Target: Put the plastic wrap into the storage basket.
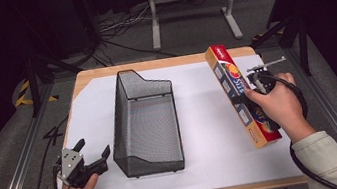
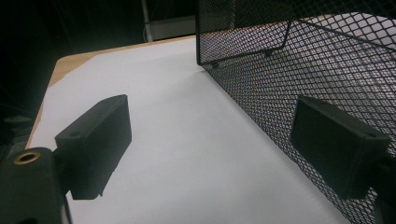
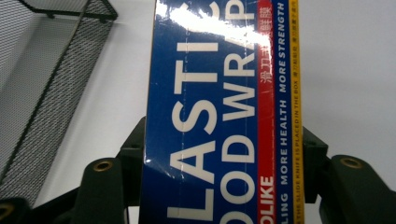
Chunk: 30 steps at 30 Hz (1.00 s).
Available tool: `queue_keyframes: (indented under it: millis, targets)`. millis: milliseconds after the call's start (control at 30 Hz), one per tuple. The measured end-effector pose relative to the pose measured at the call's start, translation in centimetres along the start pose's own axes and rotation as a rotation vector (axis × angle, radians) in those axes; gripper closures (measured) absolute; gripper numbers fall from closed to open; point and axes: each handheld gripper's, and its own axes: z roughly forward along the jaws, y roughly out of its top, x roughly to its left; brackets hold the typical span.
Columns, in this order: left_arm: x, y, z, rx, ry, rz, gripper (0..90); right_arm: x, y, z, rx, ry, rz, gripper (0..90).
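The black mesh basket (image 1: 146, 123) holds nothing. The right gripper (image 1: 256, 92) pinches the plastic wrap box (image 1: 240, 95) between its jaws; the left gripper (image 1: 94, 157) is spread.

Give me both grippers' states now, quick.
Left gripper: open, holding nothing, beside the mesh basket.
Right gripper: closed on the plastic wrap box.

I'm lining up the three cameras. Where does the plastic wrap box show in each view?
High view: plastic wrap box lies right of the mesh basket, under the right gripper.
Left gripper view: the box is not in it; the basket wall is at right.
Right gripper view: the box runs up the centre, between the jaws.
Shared landmark: the mesh basket.
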Motion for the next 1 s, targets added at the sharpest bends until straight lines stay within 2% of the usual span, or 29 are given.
queue_keyframes:
  millis: [33,67,133,433,467,567,700,1000]
  targets:
    - [0.0,0.0,0.0,0.000,0.000,0.000,13.6,0.0,0.0,0.0,0.000,0.000,0.000,40.6]
    - [0.0,0.0,0.0,-0.002,-0.001,0.000,13.5,0.8,0.1,-0.2,0.001,0.018,-0.014,40.6]
    - [0.0,0.0,0.0,-0.002,-0.002,-0.001,13.6,1.2,0.1,-0.2,0.002,0.024,-0.021,40.6]
    - [0.0,-0.1,0.1,0.007,-0.001,0.004,13.4,5.3,0.0,-1.0,0.006,0.082,-0.123,40.6]
    - [0.0,-0.1,0.1,0.007,-0.001,0.004,13.3,5.3,0.0,-1.0,0.006,0.082,-0.123,40.6]
    - [0.0,-0.1,0.1,0.009,-0.001,0.005,13.2,6.5,-0.1,-1.2,0.013,0.111,-0.145,40.5]
    - [0.3,-0.3,0.3,0.020,0.005,0.006,13.1,7.6,-0.2,-1.2,0.033,0.166,-0.151,40.5]
    - [0.3,-0.3,0.4,0.022,0.009,0.003,13.0,9.9,-0.2,-1.1,0.041,0.194,-0.199,40.5]
